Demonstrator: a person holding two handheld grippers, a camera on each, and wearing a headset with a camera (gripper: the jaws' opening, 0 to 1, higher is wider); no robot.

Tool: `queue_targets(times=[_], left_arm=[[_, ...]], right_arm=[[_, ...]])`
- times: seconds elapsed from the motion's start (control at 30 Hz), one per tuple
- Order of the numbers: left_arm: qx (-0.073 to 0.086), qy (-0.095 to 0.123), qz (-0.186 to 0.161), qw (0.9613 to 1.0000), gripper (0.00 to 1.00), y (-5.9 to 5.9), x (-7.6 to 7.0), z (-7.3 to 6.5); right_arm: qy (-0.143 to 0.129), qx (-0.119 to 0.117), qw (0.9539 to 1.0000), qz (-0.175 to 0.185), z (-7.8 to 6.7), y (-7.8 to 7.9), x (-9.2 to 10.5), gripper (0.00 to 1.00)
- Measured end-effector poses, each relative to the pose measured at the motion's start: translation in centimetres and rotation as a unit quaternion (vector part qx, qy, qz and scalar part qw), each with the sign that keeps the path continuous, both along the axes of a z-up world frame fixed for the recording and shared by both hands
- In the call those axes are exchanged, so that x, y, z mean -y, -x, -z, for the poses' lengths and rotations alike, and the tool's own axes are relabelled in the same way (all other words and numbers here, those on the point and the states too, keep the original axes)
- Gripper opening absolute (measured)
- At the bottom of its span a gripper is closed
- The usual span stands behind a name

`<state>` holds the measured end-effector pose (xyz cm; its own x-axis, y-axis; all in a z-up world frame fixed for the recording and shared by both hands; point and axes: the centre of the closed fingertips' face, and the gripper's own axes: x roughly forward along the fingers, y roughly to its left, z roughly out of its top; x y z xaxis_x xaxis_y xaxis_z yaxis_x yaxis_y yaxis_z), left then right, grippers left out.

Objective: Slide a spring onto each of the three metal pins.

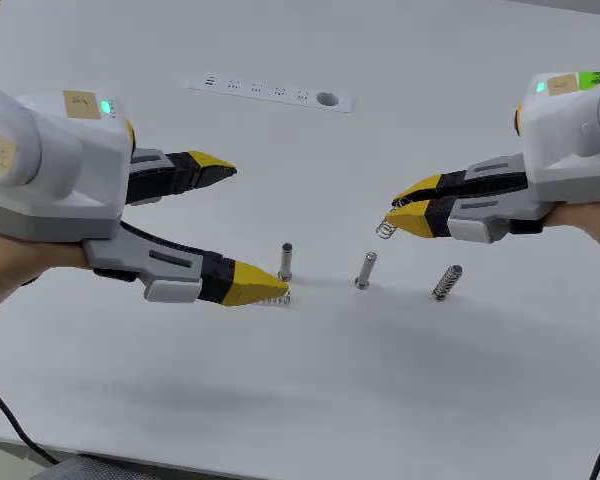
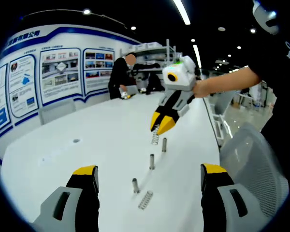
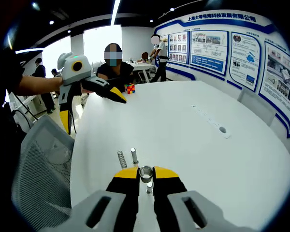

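Right gripper (image 1: 393, 212) jaws clamped on small coiled metal spring (image 1: 385, 229) above white surface (image 1: 280, 400); left gripper (image 1: 256, 232) jaws wide apart beside bare grey metal pin (image 1: 286, 261).

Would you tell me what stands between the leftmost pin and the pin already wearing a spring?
A bare pin, upright on the table, as the head view shows.

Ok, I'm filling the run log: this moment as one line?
left gripper open; right gripper shut on held spring; right pin sprung; middle pin bare; left pin bare; loose spring lying on table

Glossy metal pins (image 1: 286, 262), metal spring (image 1: 385, 229), matt table (image 1: 380, 400)
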<state>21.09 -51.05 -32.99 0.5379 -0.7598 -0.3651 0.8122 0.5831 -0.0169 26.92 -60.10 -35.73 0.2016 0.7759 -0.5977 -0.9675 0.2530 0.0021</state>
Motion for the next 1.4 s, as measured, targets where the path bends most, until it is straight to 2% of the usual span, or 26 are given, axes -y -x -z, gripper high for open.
queue_targets(times=[0.27, 0.4, 0.53, 0.67, 0.87, 1.4], left_arm=[[-0.010, 0.002, -0.012, 0.9999, 1.00, 0.1, -0.5, 0.4], [-0.011, 0.000, -0.018, 0.9998, 1.00, 0.1, -0.8, 0.6], [-0.012, 0.000, -0.023, 0.9997, 1.00, 0.0, -1.1, 0.6], [-0.014, -0.002, -0.024, 0.9996, 1.00, 0.1, -1.2, 0.8], [-0.017, 0.005, -0.029, 0.9994, 1.00, 0.1, -1.3, 0.7], [-0.023, 0.002, -0.034, 0.9991, 1.00, 0.2, -1.9, 1.2]], right_arm=[[0.021, -0.016, 0.9996, 0.011, 2.3, -0.8, -0.1, 0.11], [0.034, -0.017, 0.9992, 0.013, 3.0, -1.0, 0.0, 0.11], [0.035, -0.022, 0.9990, 0.017, 3.3, -1.1, 0.0, 0.11], [0.051, -0.020, 0.9985, 0.009, 4.0, -1.0, 0.1, 0.11], [0.056, -0.024, 0.9981, 0.006, 4.7, -1.0, -0.2, 0.11], [0.098, -0.020, 0.9949, -0.008, 7.1, -0.6, -0.5, 0.11]])
